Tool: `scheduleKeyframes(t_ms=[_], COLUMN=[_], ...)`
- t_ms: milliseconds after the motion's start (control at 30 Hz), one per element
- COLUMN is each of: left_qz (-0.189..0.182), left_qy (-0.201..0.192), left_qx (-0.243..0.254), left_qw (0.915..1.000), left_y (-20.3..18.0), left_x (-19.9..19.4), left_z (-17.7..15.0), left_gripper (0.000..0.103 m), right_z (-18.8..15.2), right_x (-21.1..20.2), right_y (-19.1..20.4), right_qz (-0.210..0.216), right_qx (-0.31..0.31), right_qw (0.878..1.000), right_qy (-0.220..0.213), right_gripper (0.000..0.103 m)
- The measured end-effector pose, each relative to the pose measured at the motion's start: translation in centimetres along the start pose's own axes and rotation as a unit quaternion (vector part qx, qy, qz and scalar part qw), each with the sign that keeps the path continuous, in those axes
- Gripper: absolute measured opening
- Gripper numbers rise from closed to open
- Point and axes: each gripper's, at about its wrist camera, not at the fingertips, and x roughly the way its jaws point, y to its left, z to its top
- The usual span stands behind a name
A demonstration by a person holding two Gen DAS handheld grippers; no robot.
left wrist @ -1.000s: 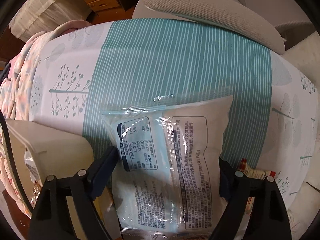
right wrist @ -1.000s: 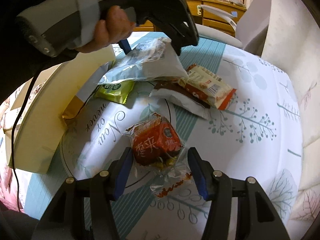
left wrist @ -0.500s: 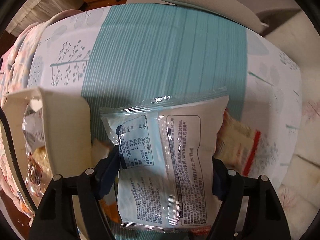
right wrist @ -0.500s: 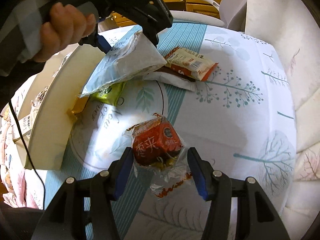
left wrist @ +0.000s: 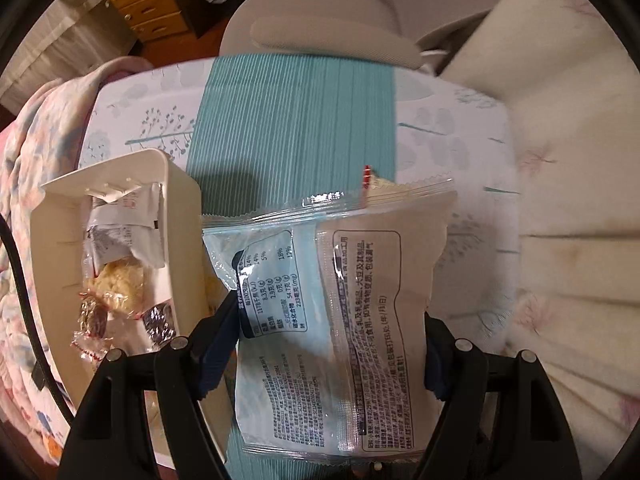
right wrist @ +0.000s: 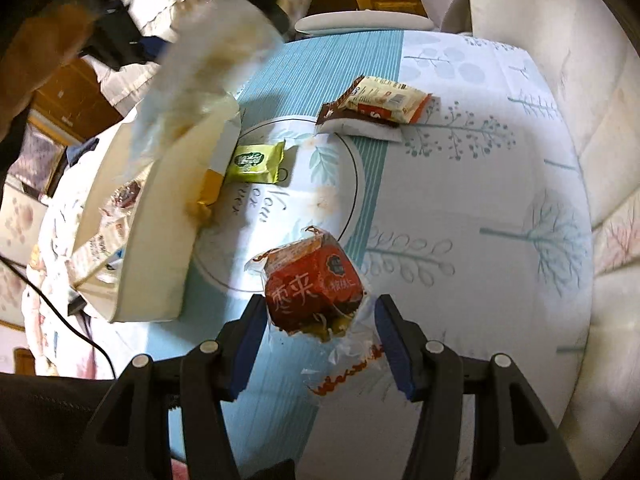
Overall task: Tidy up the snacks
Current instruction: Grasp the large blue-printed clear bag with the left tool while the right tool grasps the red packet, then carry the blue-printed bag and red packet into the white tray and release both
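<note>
My left gripper (left wrist: 330, 312) points down and is shut on a white and light-blue snack packet (left wrist: 340, 280), held in the air above the teal-striped tablecloth (left wrist: 296, 128), just right of a cream bin (left wrist: 180, 208) with several wrapped snacks (left wrist: 120, 280) inside. In the right wrist view that packet (right wrist: 200, 68) is a blur over the bin (right wrist: 156, 248). My right gripper (right wrist: 320, 308) is shut on a red snack packet (right wrist: 312, 280), held just above the cloth. A green packet (right wrist: 256, 162), a gold one (right wrist: 208, 192) and an orange-white packet (right wrist: 384, 100) on a brown-white one (right wrist: 360, 128) lie on the table.
A grey chair (left wrist: 320, 36) stands at the table's far edge, with wooden drawers (left wrist: 140, 8) behind it. Pale cushions (left wrist: 560, 160) line the right side. A patterned blanket (left wrist: 40, 160) lies left of the bin. A black cable (right wrist: 60, 308) runs past the bin's near end.
My left gripper has risen with the white packet, and the bin's inside has come into view beside it. My right gripper has lifted and rolled a little, still holding the red packet.
</note>
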Motion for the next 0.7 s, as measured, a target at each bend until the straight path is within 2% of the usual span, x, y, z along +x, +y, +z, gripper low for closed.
scheduleKeyframes(t_ms=[233, 467, 700], left_qz=[-0.022, -0.047, -0.052], left_qy=[-0.032, -0.052, -0.071], left_qx=[0.024, 0.033, 0.032], left_qw=[0.9989, 0.9970, 0.9956], left_y=[1.2, 5.9, 11.7], left_x=[-5.3, -8.5, -10.6], left_z=[-3.8, -7.6, -11.5], left_gripper=[0.076, 0.076, 0.076], right_z=[-0.4, -0.9, -1.6], right_x=[-1.0, -2.4, -2.9], right_y=[2.7, 7.1, 11.9], right_qz=[0.014, 0.008, 0.002], right_qx=[0.002, -0.020, -0.019], right_qw=[1.000, 1.000, 1.000], right_qy=[0.011, -0.003, -0.021], right_gripper=[0.056, 0.056, 0.056])
